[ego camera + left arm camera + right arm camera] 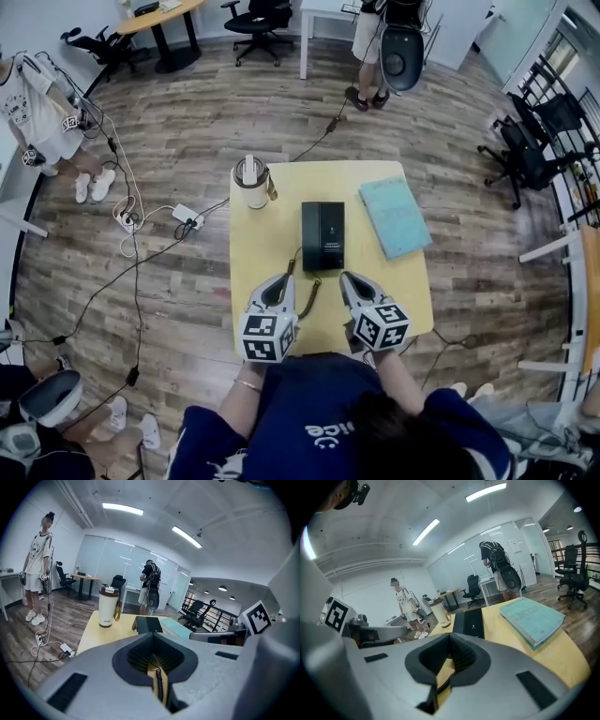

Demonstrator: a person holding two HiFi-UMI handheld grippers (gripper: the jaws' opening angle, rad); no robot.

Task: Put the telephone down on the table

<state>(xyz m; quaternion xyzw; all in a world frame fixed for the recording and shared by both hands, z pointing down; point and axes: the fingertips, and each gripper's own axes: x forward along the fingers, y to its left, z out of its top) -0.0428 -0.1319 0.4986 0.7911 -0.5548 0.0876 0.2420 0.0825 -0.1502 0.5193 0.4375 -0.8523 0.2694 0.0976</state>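
Past the person's navy shirt (319, 412), left tool (281, 281) and right tool (354, 279) are closed on nothing.
Held side by side, tips angled inward toward the black telephone (322, 236) lying flat mid-desk (262, 253); the tumbler (250, 183) reads "Jeep".

Black telephone (322, 235) flat on yellow table (272, 246), white tumbler (250, 183) to its left, teal book (395, 217) to its right

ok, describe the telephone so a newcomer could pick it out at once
Find the small yellow table on the wood floor. At its centre lies the telephone, a flat rectangle between a cream tumbler and a teal book. It alone is black and trails a coiled cord.
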